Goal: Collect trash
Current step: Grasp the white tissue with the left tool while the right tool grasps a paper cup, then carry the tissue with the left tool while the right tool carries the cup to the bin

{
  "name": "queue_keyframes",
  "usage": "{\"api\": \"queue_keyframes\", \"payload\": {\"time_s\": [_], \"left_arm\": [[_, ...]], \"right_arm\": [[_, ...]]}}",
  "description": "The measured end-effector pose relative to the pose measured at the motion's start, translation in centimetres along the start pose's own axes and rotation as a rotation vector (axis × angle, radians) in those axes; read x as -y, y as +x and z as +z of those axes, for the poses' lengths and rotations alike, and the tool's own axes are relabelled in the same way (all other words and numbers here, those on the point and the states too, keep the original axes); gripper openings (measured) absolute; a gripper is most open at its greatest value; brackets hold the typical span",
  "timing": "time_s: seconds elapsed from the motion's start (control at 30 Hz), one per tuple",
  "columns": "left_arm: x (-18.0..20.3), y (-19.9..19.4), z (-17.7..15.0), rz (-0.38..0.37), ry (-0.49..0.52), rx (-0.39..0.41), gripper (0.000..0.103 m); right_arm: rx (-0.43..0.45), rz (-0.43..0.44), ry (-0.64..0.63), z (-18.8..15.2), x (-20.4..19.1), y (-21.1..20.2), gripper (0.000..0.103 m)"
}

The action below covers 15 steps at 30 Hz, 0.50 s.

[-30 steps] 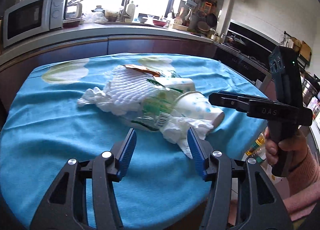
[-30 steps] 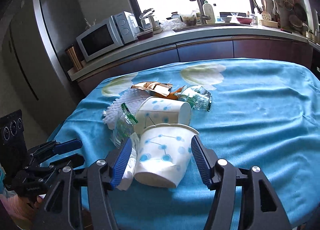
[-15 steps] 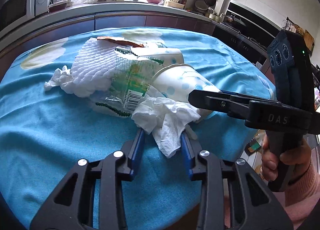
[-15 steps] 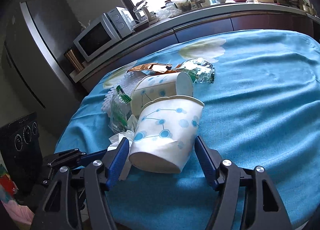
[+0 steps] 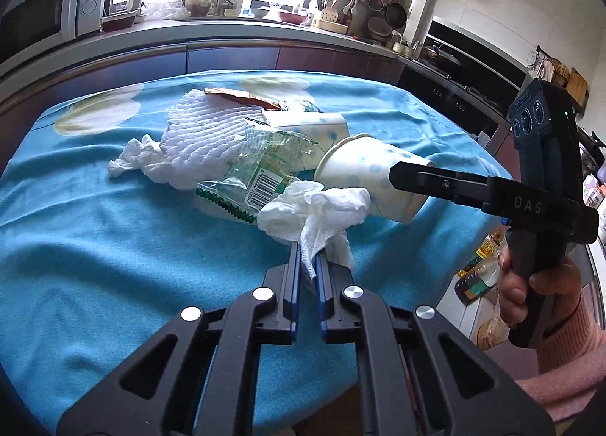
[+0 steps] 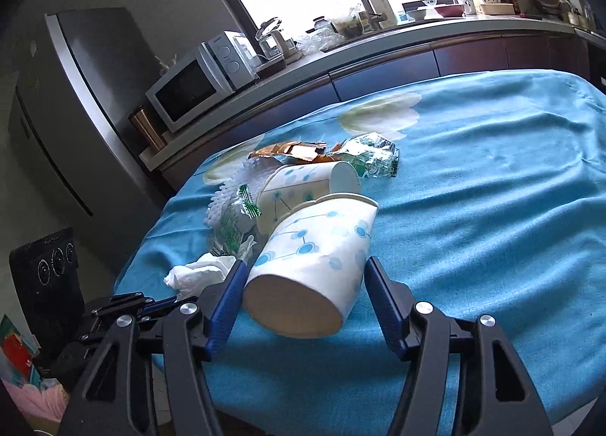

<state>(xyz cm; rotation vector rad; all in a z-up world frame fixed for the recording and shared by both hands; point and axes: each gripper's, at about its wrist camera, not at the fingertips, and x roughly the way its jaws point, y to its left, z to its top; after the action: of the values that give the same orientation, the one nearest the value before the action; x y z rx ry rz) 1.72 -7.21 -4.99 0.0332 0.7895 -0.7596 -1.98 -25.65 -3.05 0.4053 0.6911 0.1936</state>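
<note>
A pile of trash lies on the blue tablecloth (image 5: 94, 239). My left gripper (image 5: 307, 252) is shut on a crumpled white tissue (image 5: 314, 212), also in the right wrist view (image 6: 200, 271). My right gripper (image 6: 303, 271) is open, its fingers on either side of a white paper cup with blue dots (image 6: 318, 261) lying on its side; the cup also shows in the left wrist view (image 5: 363, 174). Behind lie a second paper cup (image 6: 306, 186), a green clear wrapper (image 5: 265, 167), white foam netting (image 5: 204, 136) and a brown wrapper (image 6: 288, 150).
Another green wrapper (image 6: 371, 155) lies past the cups. A kitchen counter with a microwave (image 6: 197, 83) and sink runs behind the table. A fridge (image 6: 60, 102) stands to the left. Bottles (image 5: 473, 277) stand on the floor beyond the table's right edge.
My left gripper closed from open onto the white tissue. My right gripper moved in so its open fingers straddle the nearer paper cup, which has tilted up a little.
</note>
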Motion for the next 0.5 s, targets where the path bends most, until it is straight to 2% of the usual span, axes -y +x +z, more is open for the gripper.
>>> {"api": "queue_keyframes", "payload": {"time_s": [0.27,0.5], "left_arm": [[-1.2,-4.5,-1.0,-0.022,-0.003,0.059,0.007],[-3.1,-9.0,-1.5,0.004,-0.027,0.143,0.007]], "right_arm": [[0.057,0.029,-0.077,1.3,-2.4,-2.3,0.061],[0.063,0.121,-0.130,2.3,-5.5,-1.5,0.061]]}}
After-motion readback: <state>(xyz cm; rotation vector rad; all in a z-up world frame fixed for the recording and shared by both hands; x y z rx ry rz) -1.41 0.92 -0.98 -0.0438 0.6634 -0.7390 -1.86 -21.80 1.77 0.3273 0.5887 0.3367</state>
